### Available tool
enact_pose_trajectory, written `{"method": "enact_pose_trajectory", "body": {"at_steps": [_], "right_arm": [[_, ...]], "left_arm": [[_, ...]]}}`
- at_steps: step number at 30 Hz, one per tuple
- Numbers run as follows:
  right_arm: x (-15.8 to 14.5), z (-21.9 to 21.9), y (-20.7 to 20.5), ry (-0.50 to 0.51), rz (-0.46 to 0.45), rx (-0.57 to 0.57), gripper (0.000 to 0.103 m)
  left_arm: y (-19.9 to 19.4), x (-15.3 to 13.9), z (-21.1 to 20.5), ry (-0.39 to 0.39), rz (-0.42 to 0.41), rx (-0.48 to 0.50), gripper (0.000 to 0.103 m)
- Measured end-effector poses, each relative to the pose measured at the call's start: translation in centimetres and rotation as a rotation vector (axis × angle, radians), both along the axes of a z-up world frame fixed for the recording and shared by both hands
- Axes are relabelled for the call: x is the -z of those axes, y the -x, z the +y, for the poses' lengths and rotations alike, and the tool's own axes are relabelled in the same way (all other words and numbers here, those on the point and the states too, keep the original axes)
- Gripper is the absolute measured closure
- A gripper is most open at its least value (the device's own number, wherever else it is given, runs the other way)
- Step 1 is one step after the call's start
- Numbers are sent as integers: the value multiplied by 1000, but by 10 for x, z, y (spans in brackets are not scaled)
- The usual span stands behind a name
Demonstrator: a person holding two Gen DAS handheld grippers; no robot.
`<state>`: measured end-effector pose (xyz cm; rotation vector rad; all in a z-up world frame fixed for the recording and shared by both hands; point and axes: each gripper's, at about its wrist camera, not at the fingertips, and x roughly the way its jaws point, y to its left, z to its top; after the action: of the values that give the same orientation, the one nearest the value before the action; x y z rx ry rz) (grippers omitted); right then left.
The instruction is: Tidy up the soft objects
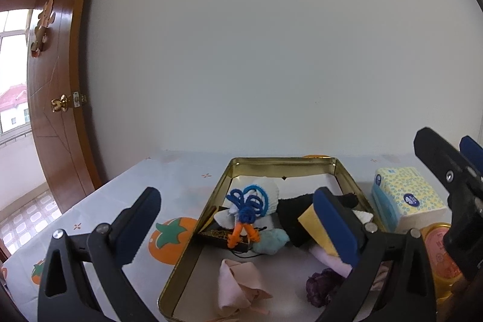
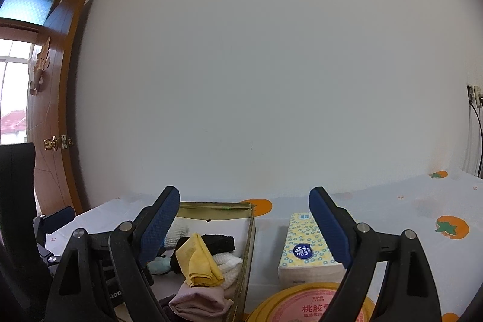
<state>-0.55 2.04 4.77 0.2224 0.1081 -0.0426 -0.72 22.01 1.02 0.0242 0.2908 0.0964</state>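
Note:
A gold tin tray holds several soft things: a white cloth with a blue cord and orange strands on it, a light blue cloth, a black cloth, a yellow cloth, a pink cloth and a purple scrunchie. My left gripper stands open over the tray, holding nothing. My right gripper is open and empty, straddling the tray's right wall. The yellow cloth lies draped over the black cloth.
A patterned tissue pack lies right of the tray, with a round yellow tin in front of it. The tablecloth has orange fruit prints. A white wall runs behind the table; a brown door stands at the left.

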Motion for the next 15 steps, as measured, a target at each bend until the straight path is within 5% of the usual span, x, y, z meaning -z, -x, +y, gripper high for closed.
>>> {"method": "enact_pose_trajectory", "body": {"at_steps": [15], "right_arm": [[0,0,-1,-1,1,-4,14]], "left_arm": [[2,-1,0,4,-3,3,0]]}}
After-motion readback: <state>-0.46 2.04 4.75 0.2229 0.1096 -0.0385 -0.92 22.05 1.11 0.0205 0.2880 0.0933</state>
